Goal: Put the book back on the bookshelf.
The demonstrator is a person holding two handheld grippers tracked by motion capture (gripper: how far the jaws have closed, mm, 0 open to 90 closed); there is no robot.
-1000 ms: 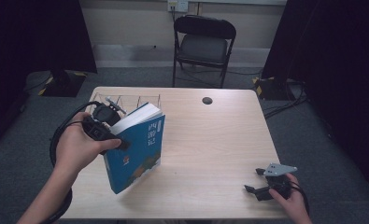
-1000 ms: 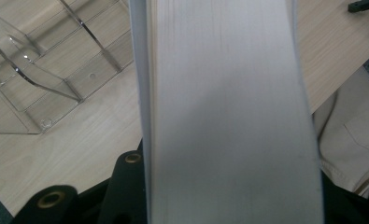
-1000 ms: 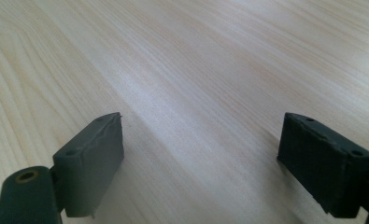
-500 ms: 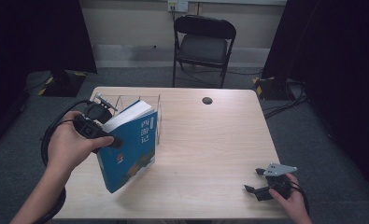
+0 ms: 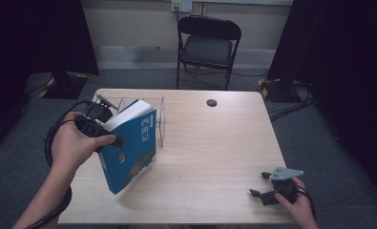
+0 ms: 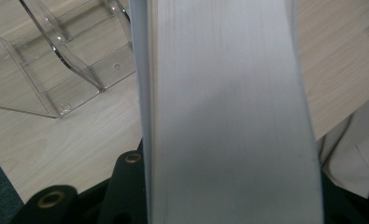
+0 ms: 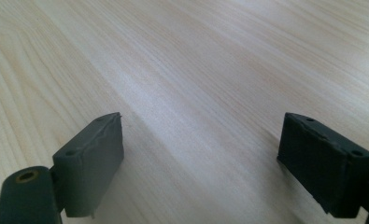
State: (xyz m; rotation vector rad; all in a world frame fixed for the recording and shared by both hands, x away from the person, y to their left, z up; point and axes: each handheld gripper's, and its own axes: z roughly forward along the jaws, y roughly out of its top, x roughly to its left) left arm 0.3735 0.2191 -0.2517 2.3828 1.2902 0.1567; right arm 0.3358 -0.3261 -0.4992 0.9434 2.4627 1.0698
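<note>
Left gripper (image 5: 110, 138) pinches a tilted blue book (image 5: 131, 152) beside the clear acrylic rack (image 5: 155, 119); right gripper (image 5: 265, 191), jaws spread, rests near-right on the bench (image 5: 214, 143).

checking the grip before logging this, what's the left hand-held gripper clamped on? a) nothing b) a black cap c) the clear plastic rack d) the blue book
d: in the high view the left hand-held gripper is shut on the blue book, tilted beside the clear rack, and its page edges sit between the jaws in the left gripper view.
</note>
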